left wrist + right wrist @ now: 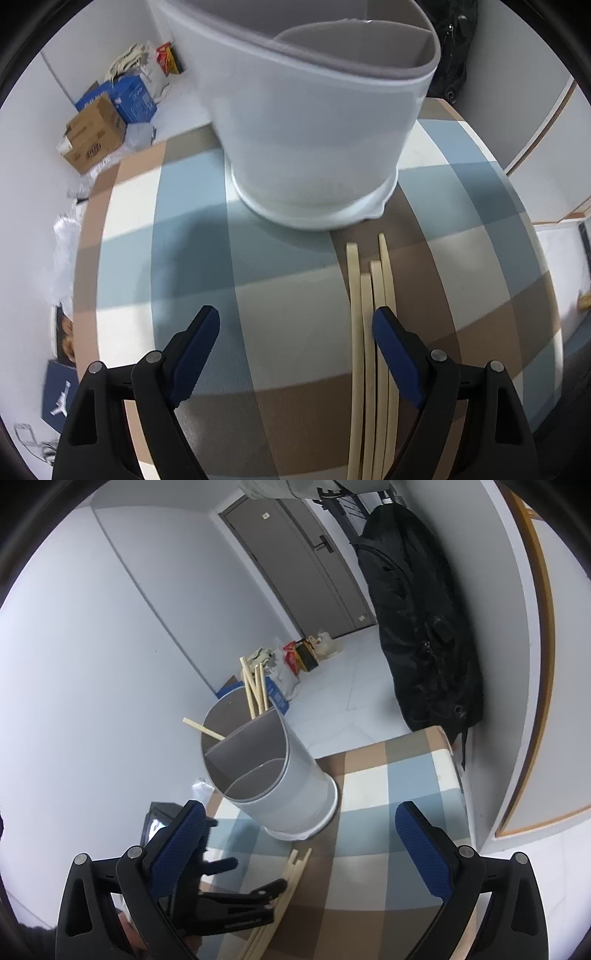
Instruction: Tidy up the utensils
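Left gripper (pixel 295 332): jaws wide apart, holding nothing.
Pale wooden chopsticks (pixel 373 332): flat on the checked tablecloth (pixel 258 295), under the right-hand finger, tips pointing away.
White divided plastic holder (pixel 314 147): upright beyond the tips.
Right gripper (pixel 299 830): spread wide, empty.

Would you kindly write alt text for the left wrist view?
The open left gripper hovers over a checked tablecloth, its right finger above a bundle of pale chopsticks lying flat. Beyond stands a white divided utensil holder.
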